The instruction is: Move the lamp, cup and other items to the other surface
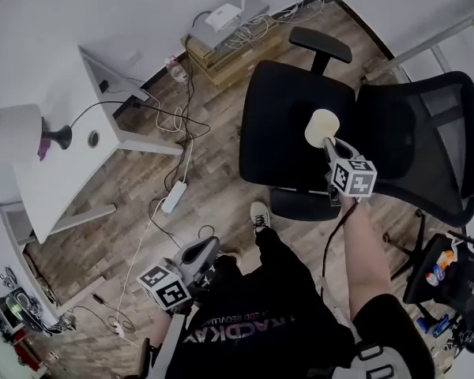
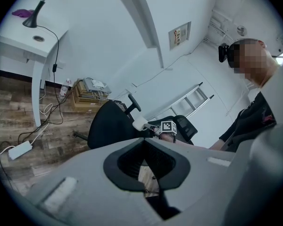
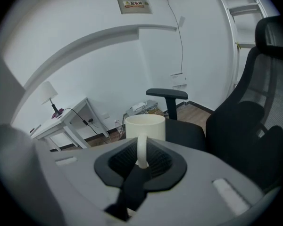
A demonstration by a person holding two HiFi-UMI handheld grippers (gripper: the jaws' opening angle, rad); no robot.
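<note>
Plainly, the right gripper (image 3: 141,160) has its jaws pinched on the thin handle (image 3: 142,149) of the cup (image 3: 145,126), which stands upright just ahead of the jaw tips. The cup is a plain cream cylinder with a smooth matte wall and an open round mouth, its handle a narrow loop of the same colour. Below and beyond the gripper lies the seat of a black office chair (image 1: 292,125), the cup hanging above it without touching. The left gripper (image 1: 207,249) hangs low by the person's leg, jaws pressed together with nothing between them. Far off to its left, a lamp (image 1: 20,129) with a white shade and dark base stands on a white desk (image 1: 63,176), a small purple object (image 1: 43,147) beside its base
</note>
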